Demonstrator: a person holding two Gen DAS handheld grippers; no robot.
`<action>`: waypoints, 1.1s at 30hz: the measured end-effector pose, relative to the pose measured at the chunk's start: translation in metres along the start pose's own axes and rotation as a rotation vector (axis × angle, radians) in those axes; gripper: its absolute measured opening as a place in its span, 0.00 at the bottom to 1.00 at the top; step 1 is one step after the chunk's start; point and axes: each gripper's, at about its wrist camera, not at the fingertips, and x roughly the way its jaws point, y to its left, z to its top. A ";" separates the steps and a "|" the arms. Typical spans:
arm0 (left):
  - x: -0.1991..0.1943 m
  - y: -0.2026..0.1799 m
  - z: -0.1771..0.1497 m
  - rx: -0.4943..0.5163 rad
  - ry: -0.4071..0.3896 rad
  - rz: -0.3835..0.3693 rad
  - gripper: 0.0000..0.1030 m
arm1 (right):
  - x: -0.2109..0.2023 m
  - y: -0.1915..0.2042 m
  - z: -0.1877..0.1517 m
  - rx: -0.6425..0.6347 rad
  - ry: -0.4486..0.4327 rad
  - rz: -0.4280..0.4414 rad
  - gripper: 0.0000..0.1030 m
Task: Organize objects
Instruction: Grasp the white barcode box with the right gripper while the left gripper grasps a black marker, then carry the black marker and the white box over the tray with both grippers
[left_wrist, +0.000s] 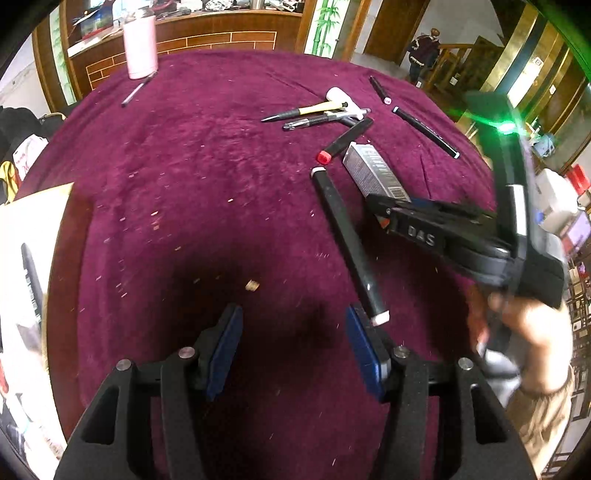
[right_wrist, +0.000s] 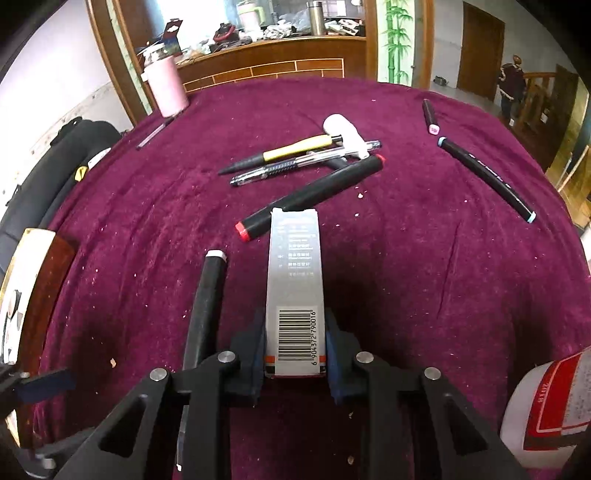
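Maroon cloth covers the round surface (right_wrist: 424, 288), speckled with pale crumbs, and nearly everything on it lies loose, so the organizing looks barely begun. Nearest, the right tool (right_wrist: 295, 354) has its blue pads pressed against the two sides of a grey box (right_wrist: 294, 280) at the barcode end, the box pointing away along the cloth; whether it is lifted or resting I cannot tell. The left tool (left_wrist: 293, 332) stands wide with nothing between its fingers, low over bare cloth, and a long black marker (left_wrist: 347, 243) with white ends lies just beside its right pad. From the left wrist view, the right tool shows as a dark body clamped on the box's near end. Just beyond the box's far end, a red-capped marker (right_wrist: 310, 195) lies slantwise. Past it, a yellow-gripped pen (right_wrist: 284, 153), a clear pen (right_wrist: 303, 162) and a white lump (right_wrist: 345, 133) sit in a small heap, touching one another. To the right, well apart from the heap, lie a blue-capped marker (right_wrist: 487, 181) and a short pink-tipped one (right_wrist: 430, 114). At the far left edge, a pink cup (right_wrist: 165, 86) stands upright with a thin pen (right_wrist: 155, 133) beside its foot. No tray or holder for sorted items shows clearly, so every pen and marker appears left to gather, with the box the only item in hand.
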 end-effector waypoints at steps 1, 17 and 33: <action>0.004 -0.002 0.002 0.002 -0.003 0.003 0.55 | -0.004 -0.001 0.000 0.006 -0.015 0.007 0.27; 0.060 -0.039 0.043 0.091 -0.041 0.119 0.50 | -0.023 -0.008 0.007 0.049 -0.057 0.022 0.28; 0.025 0.018 -0.001 0.029 0.014 0.059 0.14 | -0.028 0.000 0.005 0.043 -0.075 0.055 0.28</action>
